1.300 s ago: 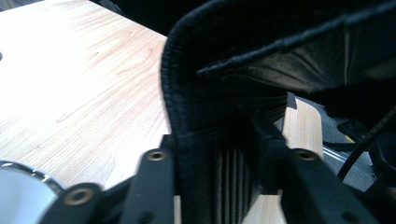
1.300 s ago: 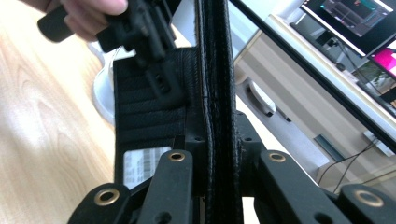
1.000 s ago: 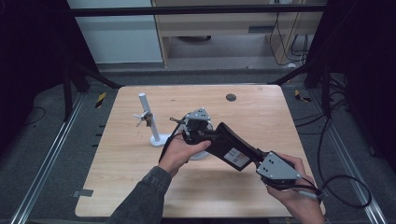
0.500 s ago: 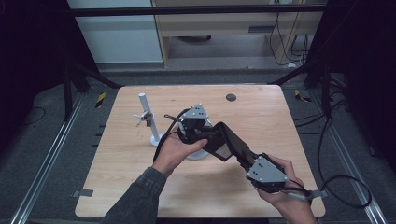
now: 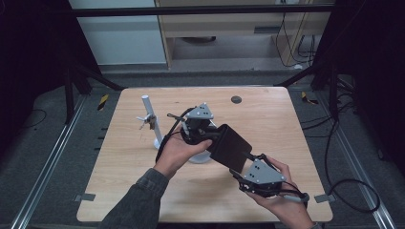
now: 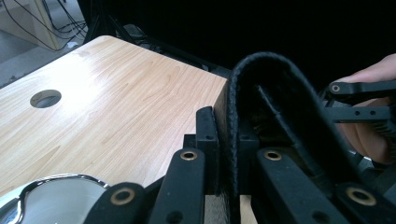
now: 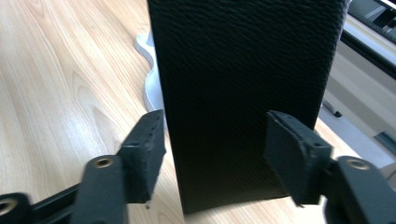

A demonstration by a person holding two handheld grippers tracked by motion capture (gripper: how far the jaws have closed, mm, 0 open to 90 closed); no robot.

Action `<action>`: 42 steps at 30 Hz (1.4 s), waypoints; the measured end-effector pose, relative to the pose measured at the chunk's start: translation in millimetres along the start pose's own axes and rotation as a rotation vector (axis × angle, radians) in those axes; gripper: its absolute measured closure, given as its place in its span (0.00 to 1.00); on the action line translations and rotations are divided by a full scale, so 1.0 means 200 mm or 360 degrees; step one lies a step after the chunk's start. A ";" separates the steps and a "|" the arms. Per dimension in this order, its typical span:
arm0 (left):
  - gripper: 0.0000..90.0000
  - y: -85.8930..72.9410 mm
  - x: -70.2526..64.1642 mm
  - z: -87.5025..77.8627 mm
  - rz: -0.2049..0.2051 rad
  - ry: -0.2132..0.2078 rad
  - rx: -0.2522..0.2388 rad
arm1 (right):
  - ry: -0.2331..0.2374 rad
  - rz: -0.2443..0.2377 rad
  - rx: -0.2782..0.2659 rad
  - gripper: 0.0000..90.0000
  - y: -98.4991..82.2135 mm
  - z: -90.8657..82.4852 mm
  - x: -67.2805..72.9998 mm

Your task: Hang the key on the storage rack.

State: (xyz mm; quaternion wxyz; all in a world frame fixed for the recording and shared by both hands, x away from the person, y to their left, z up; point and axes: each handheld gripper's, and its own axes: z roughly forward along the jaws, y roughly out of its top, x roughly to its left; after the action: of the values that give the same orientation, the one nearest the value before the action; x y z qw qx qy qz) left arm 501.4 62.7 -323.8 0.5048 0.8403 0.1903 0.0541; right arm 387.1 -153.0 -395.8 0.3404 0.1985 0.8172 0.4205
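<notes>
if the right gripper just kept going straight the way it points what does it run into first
Most likely the black leather case: it stands right ahead of the right gripper, whose jaws have just been opening beside its lower end. The left gripper clamps its far end. Depth is hard to judge.

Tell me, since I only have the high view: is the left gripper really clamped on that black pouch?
Observer: Yes. In the left gripper view, the left gripper has its jaws shut on one wall of the black pouch, at its open mouth.
Operator: And the right gripper?
Observer: The right gripper has just been opening its jaws. They stand open on either side of the pouch's far end and do not press it.
Operator: Anything close underneath?
Observer: A shiny chrome-rimmed thing lies on the table just below the left gripper.
</notes>
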 end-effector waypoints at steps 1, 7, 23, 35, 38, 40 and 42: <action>0.94 0.00 0.00 0.00 0.0000 0.0000 0.0000 | 0.0000 0.0000 0.0000 0.40 0.00 0.00 0.00; 0.94 0.00 0.03 -0.04 -0.0024 0.0035 -0.0013 | 0.0006 0.0071 -0.0019 0.32 -0.04 0.01 -0.02; 0.94 0.07 0.10 -0.21 -0.0022 0.0204 -0.0042 | -0.0242 0.0430 0.0027 0.32 -0.34 0.05 -0.12; 0.94 0.12 0.16 -0.35 -0.0023 0.0333 -0.0053 | -0.0305 0.0492 0.0074 0.32 -0.39 0.05 -0.14; 0.94 0.12 0.17 -0.36 -0.0025 0.0356 -0.0054 | -0.0309 0.0497 0.0082 0.32 -0.40 0.05 -0.14; 0.94 0.12 0.17 -0.37 -0.0023 0.0376 -0.0058 | -0.0310 0.0503 0.0081 0.32 -0.40 0.05 -0.14; 0.94 0.13 0.18 -0.38 -0.0024 0.0391 -0.0061 | -0.0309 0.0501 0.0081 0.32 -0.40 0.05 -0.14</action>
State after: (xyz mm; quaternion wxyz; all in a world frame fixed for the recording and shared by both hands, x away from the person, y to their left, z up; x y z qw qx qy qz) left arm 520.0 128.8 -268.7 0.4939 0.8161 0.2559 0.1566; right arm 411.0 -210.0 -455.7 0.3426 0.3722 0.7497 0.4267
